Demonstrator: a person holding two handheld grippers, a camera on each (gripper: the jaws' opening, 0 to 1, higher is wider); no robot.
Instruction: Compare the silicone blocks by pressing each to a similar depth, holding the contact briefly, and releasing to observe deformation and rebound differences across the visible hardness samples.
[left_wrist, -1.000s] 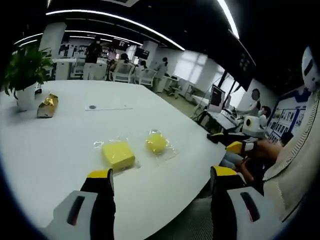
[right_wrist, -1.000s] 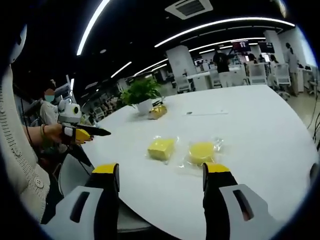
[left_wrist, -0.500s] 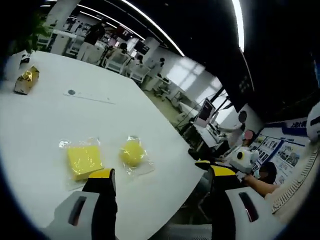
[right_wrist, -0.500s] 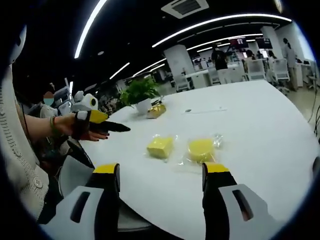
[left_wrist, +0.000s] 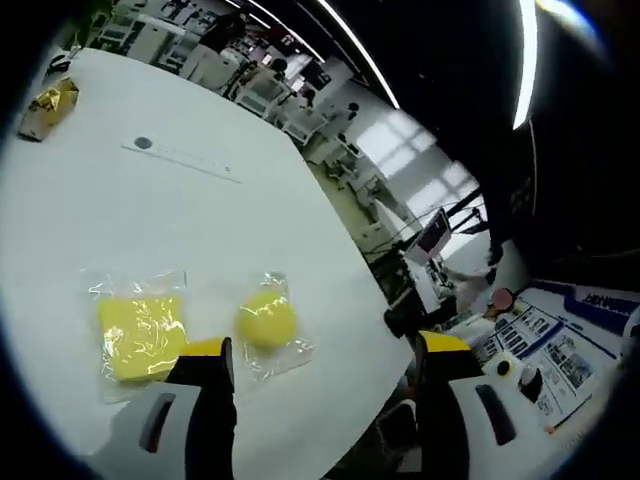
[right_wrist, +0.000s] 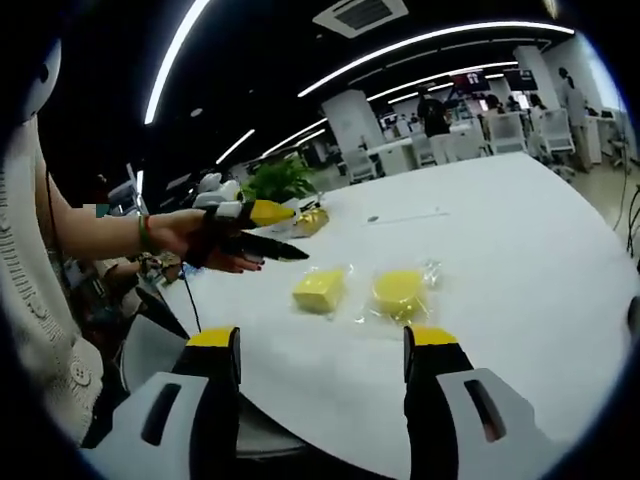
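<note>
The left gripper view looks steeply down from close above the bench (left_wrist: 120, 210), rolled sideways, onto the square block (left_wrist: 140, 335) and round block (left_wrist: 266, 320). The right gripper view sits lower and farther back at the bench (right_wrist: 520, 250) edge, level, sharing both blocks.

Ceiling light strips (right_wrist: 400, 45) glare against dark ceiling; white bench (left_wrist: 90, 220) bright, evenly lit; fisheye bending edges; slight blur.

Two bagged yellow silicone blocks: one square block (left_wrist: 140, 336), one round block (left_wrist: 266, 319).
</note>
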